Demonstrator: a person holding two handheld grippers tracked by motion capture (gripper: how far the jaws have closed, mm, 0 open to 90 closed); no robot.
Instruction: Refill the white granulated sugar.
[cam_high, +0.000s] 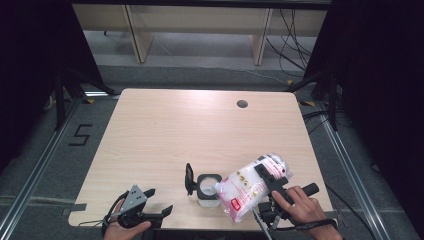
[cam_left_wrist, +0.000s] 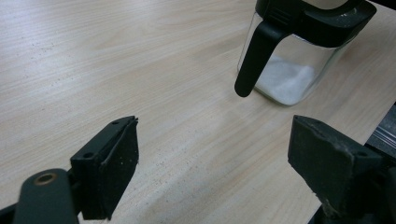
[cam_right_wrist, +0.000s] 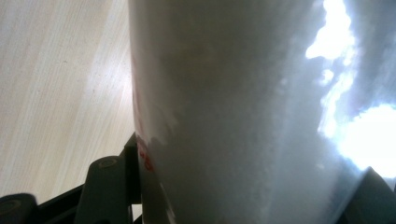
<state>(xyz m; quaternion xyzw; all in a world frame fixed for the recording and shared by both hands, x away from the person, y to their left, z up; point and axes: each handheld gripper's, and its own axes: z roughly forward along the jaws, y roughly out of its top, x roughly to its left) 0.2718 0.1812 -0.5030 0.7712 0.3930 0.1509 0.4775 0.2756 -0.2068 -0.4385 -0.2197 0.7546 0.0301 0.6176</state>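
left hand-held gripper (cam_high: 159, 202): jaws apart, empty | right hand-held gripper (cam_high: 270, 176): clamped

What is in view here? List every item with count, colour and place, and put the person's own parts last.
bag of white granules: one, clear plastic with pink and red print, tilted over the jar near the table's front right, held in the right gripper.
jar: one, clear glass with a black rim and an open black flip lid, near the front edge at the middle, some white granules inside.
table: one, light wood, a round cable hole near the far right.
floor marking "5": one, black, left of the table.
left gripper: one, black with a grey plate, front left, jaws open and empty.
right gripper: one, black, front right, shut on the bag.
hands: two, at the bottom edge.
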